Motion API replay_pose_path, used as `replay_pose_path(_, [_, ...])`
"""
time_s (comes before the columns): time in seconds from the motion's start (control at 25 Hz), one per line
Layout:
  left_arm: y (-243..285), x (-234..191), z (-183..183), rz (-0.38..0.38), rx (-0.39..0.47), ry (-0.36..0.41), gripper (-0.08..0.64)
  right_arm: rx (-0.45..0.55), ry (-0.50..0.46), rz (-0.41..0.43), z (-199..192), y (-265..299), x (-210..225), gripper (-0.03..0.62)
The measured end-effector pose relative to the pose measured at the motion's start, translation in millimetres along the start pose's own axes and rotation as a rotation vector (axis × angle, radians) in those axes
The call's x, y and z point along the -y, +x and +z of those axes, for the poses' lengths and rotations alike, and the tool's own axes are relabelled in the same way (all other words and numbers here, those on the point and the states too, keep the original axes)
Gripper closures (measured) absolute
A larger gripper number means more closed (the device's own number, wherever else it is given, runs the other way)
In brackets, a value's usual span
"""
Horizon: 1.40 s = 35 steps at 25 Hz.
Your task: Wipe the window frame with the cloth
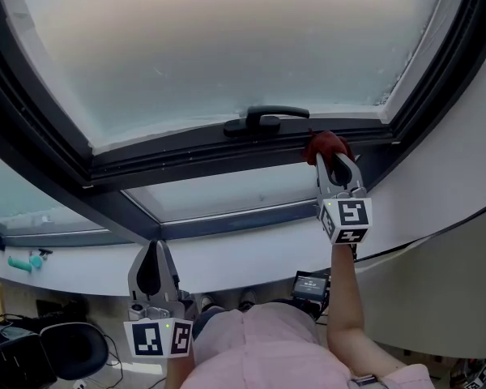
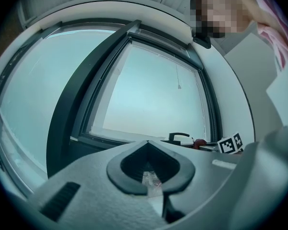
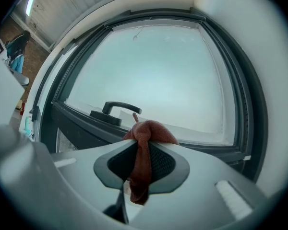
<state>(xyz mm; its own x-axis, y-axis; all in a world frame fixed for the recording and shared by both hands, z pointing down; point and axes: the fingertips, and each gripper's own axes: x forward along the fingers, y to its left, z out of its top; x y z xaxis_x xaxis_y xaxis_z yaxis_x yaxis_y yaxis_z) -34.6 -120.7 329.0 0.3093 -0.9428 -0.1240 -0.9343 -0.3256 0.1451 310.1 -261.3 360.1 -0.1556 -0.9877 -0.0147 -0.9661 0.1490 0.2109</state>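
Right jaws: the right gripper (image 3: 143, 152) has its 2 jaws clamped on the cloth (image 3: 151, 131), a rust-red strip that runs down through the seam and bunches into a wad beyond the tips.
Left jaws: the left gripper (image 2: 151, 169) has its 2 jaws pressed together with no cloth in them. A small pale glint sits at the seam, too small to name.
Cloth position: in the head view the cloth (image 1: 326, 145) sits at the lower rail of the window frame (image 1: 186, 159), just right of the handle (image 1: 267, 119). It looks to be against the rail, though contact is not certain.
Direction from jaws: the rail lies straight ahead of the right gripper (image 1: 337, 167), just past the wad.
Long axis: the rail runs left to right across the head view, crosswise to the right jaws. I judge a wipe would travel sideways along it.
Obstacle: the handle stands on that rail, leftward of the cloth. The frame's corner is rightward and near.
Nearer hand: the right, at the rail. The left gripper (image 1: 152, 275) hangs low, well apart from the frame.
Beyond: frosted glass (image 1: 227, 47) fills the sash above the rail.
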Motion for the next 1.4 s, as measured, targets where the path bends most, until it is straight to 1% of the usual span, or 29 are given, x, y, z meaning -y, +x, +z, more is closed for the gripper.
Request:
replay_pose_path(0.44, [8,7,-3,0.004,0.0,0.006,0.565,-0.02,0.009,-0.092,-11,-7,54,0.523])
replay_pose_path(0.68, [11,10,-4,0.009,-0.004,0.009,0.565,-0.038,0.038,-0.17,-20,-13,92,0.523])
replay_pose_path(1.12, [16,11,-4,0.008,-0.006,0.012,0.565,-0.084,0.058,-0.305,-36,-25,159,0.523])
replay_pose_path(1.4, [20,13,-7,-0.002,-0.013,0.006,0.565,-0.107,0.034,-0.323,-41,-26,177,0.523])
